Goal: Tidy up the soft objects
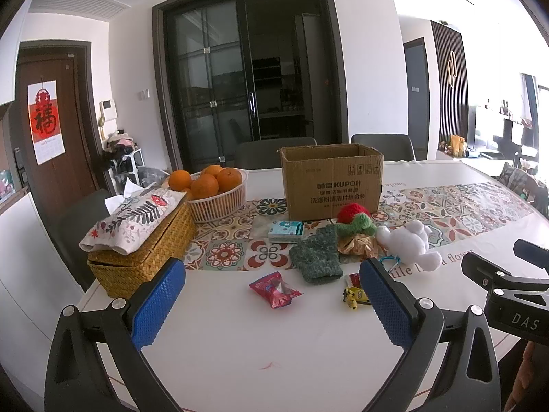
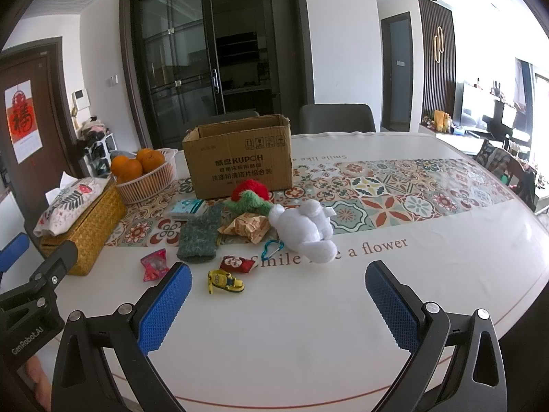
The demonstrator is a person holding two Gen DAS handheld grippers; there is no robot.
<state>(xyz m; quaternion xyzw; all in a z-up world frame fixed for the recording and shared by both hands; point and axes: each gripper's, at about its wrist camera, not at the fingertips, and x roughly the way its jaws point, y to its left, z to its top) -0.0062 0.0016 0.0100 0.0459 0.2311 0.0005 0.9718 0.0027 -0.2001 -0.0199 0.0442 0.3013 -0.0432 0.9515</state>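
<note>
A white plush toy (image 2: 305,230) lies on the table with a blue carabiner (image 2: 272,248) at its side; it also shows in the left wrist view (image 1: 410,240). A green knitted cloth (image 2: 200,237) (image 1: 315,255) lies left of it. A red and green knitted strawberry toy (image 2: 248,194) (image 1: 353,218) rests against an open cardboard box (image 2: 240,161) (image 1: 331,180). My left gripper (image 1: 272,286) is open and empty, above the table in front of the pile. My right gripper (image 2: 278,290) is open and empty, in front of the white plush.
Small items lie near: a red snack packet (image 1: 274,288), a yellow Minion figure (image 2: 226,281), a small red packet (image 2: 236,263), a crinkled gold wrapper (image 2: 248,226), a tissue pack (image 2: 188,207). A wicker tissue box (image 1: 140,243) and a basket of oranges (image 1: 212,190) stand left. Chairs stand behind the table.
</note>
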